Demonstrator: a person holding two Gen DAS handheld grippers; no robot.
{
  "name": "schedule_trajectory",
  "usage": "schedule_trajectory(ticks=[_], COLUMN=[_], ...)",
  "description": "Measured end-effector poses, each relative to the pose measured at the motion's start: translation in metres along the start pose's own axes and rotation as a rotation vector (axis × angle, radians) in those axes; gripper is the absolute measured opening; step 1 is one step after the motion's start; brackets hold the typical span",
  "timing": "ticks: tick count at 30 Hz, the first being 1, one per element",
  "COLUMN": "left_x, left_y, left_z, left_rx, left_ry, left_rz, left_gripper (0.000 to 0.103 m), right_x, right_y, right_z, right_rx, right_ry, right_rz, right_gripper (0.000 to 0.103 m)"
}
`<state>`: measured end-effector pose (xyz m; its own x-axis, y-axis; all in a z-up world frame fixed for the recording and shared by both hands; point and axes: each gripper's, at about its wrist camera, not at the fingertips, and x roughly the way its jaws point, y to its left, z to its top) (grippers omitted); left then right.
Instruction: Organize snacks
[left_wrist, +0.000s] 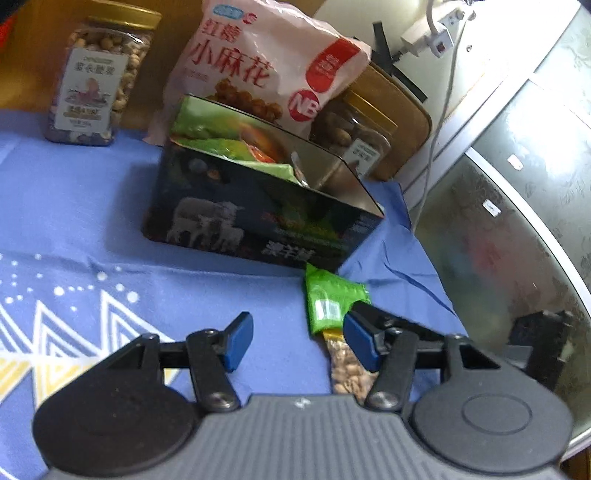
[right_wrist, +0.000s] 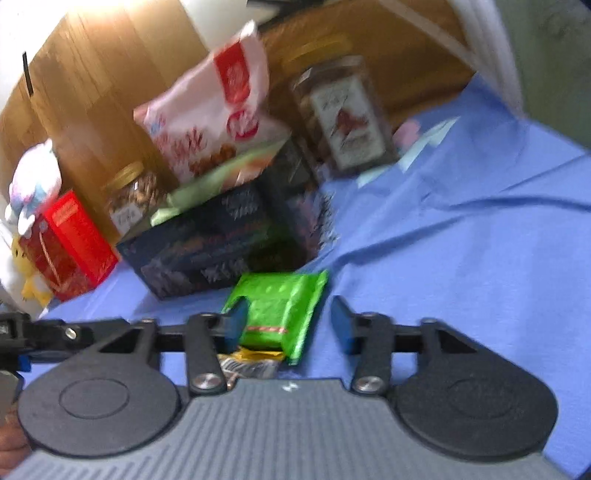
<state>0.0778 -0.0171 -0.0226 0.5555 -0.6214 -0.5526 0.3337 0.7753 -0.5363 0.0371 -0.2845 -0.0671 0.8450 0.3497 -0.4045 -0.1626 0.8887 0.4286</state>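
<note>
- Nearest us, the right gripper (right_wrist: 284, 325) has its jaws apart, straddling the green peanut packet (right_wrist: 279, 314) on the blue cloth (right_wrist: 461, 258).
- At 12 o'clock sits the dark box (right_wrist: 207, 251).
- Our left gripper (left_wrist: 299, 343) is spread wide, the packet at its 2 o'clock.

A blue cloth (left_wrist: 92, 206) with white triangle and dot print is covering the surface, wrinkling up toward the far right corner. A wooden panel (right_wrist: 92, 96) is standing along the back edge, catching bright light up top. Off the right edge, a white power strip (left_wrist: 428, 35) is hanging with its cable trailing down, beside frosted patterned glass panels (left_wrist: 517, 192).
</note>
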Motion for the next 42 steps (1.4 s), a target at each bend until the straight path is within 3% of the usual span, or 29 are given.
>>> schedule_trajectory(ticks=[6,12,17,20,21,22,27,37,42], left_x=[-0.014,-0.043,-0.081,-0.094,-0.096,-0.098,-0.104,-0.119,-0.127], left_y=[0.027,0.063,0.083,0.088,0.089,0.09,0.091,0.103,0.116], left_z=[-0.003,-0.011,-0.018,-0.023,-0.025,-0.026,-0.035,-0.043,-0.051], left_rx=[-0.068,-0.159,-0.199,-0.211,-0.212,-0.21,-0.203,-0.247,-0.294], left_ry=[-0.022,-0.061,-0.134,-0.149,-0.151,-0.151,-0.151,-0.169,-0.163], left_rz=[0.042,0.054,0.033,0.017,0.01,0.005,-0.008,0.01,0.033], left_gripper=[0.055,0.055,0.061,0.061,0.063,0.064,0.066,0.066,0.066], right_x=[0.014,-0.004,-0.011,-0.01,-0.01,-0.009,-0.019,-0.013,-0.01], right_y=[0.039,0.117,0.175,0.193,0.196,0.199,0.204,0.186,0.185], right_z=[-0.001,-0.024,-0.066,-0.081,-0.083,-0.085,-0.092,-0.06,-0.068], right_rx=[-0.143,-0.51,-0.801,-0.883,-0.893,-0.9,-0.922,-0.644,-0.628], right_ry=[0.035,-0.088,-0.149,-0.154,-0.149,-0.14,-0.129,0.03,0.062], right_rz=[0.067,0.047,0.082,0.112,0.122,0.137,0.22,0.444,0.454], right_gripper=[0.03,0.023,0.024,0.033,0.049,0.055,0.056,0.057,0.057])
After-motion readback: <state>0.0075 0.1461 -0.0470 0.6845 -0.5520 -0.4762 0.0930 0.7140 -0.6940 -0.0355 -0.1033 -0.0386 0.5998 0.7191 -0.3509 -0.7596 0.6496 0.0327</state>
